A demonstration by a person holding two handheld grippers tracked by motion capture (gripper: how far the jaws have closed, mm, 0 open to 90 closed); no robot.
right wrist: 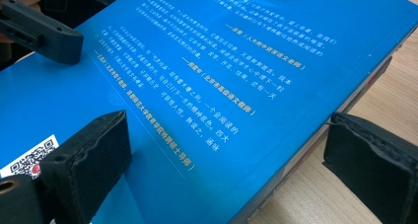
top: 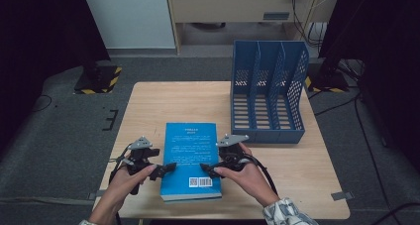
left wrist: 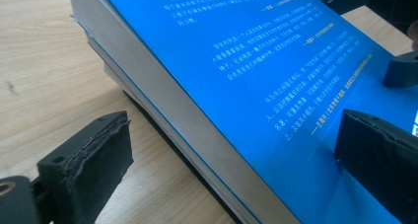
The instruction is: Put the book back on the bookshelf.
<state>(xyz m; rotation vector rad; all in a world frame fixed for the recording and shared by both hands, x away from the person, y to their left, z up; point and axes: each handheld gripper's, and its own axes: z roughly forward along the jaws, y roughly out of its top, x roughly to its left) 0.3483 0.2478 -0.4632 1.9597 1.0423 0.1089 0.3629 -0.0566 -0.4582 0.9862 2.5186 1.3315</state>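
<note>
A thick blue book lies flat on the wooden table, back cover up, with a white barcode label near its front edge. My left gripper is open at the book's left edge. In the left gripper view one jaw rests over the table and the other over the cover, with the page edge between them. My right gripper is open at the book's right side. In the right gripper view one jaw hovers over the cover and the other sits beside the book's edge.
A blue perforated file holder with three slots stands at the table's back right, just beyond the book. Bare wood lies left of and behind the book. The table's front edge is close under the person's hands.
</note>
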